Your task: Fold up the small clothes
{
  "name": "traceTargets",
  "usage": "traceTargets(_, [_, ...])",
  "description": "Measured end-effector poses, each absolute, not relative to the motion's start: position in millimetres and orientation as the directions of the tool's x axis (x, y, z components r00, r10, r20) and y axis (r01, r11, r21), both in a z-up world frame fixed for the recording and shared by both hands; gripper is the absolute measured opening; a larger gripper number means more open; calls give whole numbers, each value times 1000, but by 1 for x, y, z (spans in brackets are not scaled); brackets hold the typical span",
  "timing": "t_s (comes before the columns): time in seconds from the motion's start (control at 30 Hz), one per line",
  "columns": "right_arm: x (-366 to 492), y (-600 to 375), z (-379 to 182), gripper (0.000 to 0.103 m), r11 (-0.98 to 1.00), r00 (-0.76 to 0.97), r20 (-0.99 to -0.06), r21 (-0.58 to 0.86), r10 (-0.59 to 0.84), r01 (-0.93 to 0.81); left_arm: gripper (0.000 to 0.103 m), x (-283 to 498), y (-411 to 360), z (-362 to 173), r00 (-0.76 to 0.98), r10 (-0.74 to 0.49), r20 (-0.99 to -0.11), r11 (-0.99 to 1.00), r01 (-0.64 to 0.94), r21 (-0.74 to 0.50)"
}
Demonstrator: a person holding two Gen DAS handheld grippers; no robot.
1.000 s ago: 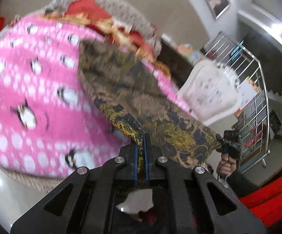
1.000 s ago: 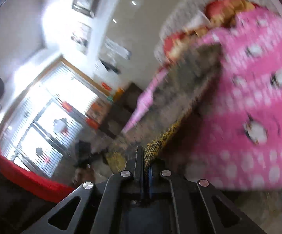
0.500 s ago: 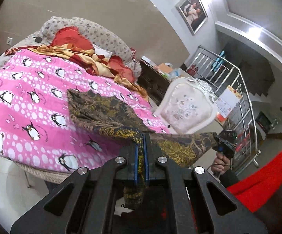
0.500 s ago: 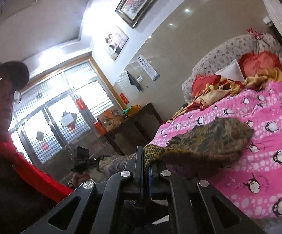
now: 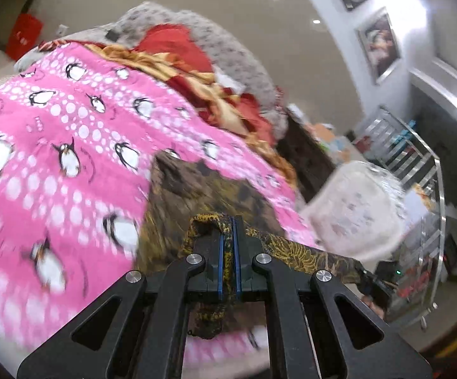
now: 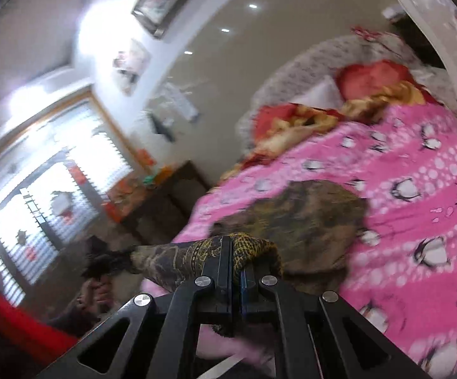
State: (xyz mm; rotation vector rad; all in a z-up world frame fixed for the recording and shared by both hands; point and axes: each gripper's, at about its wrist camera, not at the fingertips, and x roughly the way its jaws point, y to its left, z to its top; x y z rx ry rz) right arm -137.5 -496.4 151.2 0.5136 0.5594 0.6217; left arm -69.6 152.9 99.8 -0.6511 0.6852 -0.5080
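A dark brown garment with a gold pattern (image 5: 203,195) lies partly on the pink penguin bedspread (image 5: 54,145) near the bed's near edge. My left gripper (image 5: 227,233) is shut on one near corner of it. My right gripper (image 6: 235,252) is shut on the other near corner, and the garment (image 6: 307,218) stretches taut between the two. The right gripper also shows at the right of the left wrist view (image 5: 375,284), and the left gripper at the left of the right wrist view (image 6: 102,262). Both views are blurred.
Red and gold bedding (image 5: 178,53) is piled at the head of the bed against a grey headboard (image 5: 228,50). A white chair (image 5: 355,211) and a metal railing (image 5: 418,170) stand to the right. A dark cabinet (image 6: 162,195) stands beside the bed.
Both grippers have dropped back toward the bed with the garment. Its far part has spread over the bedspread, and the views tilted down and blurred.
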Motion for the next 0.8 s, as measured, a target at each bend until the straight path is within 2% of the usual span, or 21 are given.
traceTargets(0.33, [13, -494, 109, 3, 798, 691, -485, 558, 536, -227, 3, 65, 138, 68, 657, -559, -505, 736, 113, -667])
traceTargets(0.5, [52, -495, 82, 3, 818, 655, -559, 550, 508, -165, 4, 108, 125, 35, 590, -515, -621, 797, 63, -601])
traceTargets(0.63, [72, -500, 52, 3, 798, 575, -636, 600, 514, -50, 7, 124, 121, 5, 532, -461, -710, 844, 17, -536])
traceTargets(0.8, [80, -515, 32, 4, 700, 541, -606, 713, 582, 45, 7, 122, 137, -2, 528, -505, -683, 809, 14, -588])
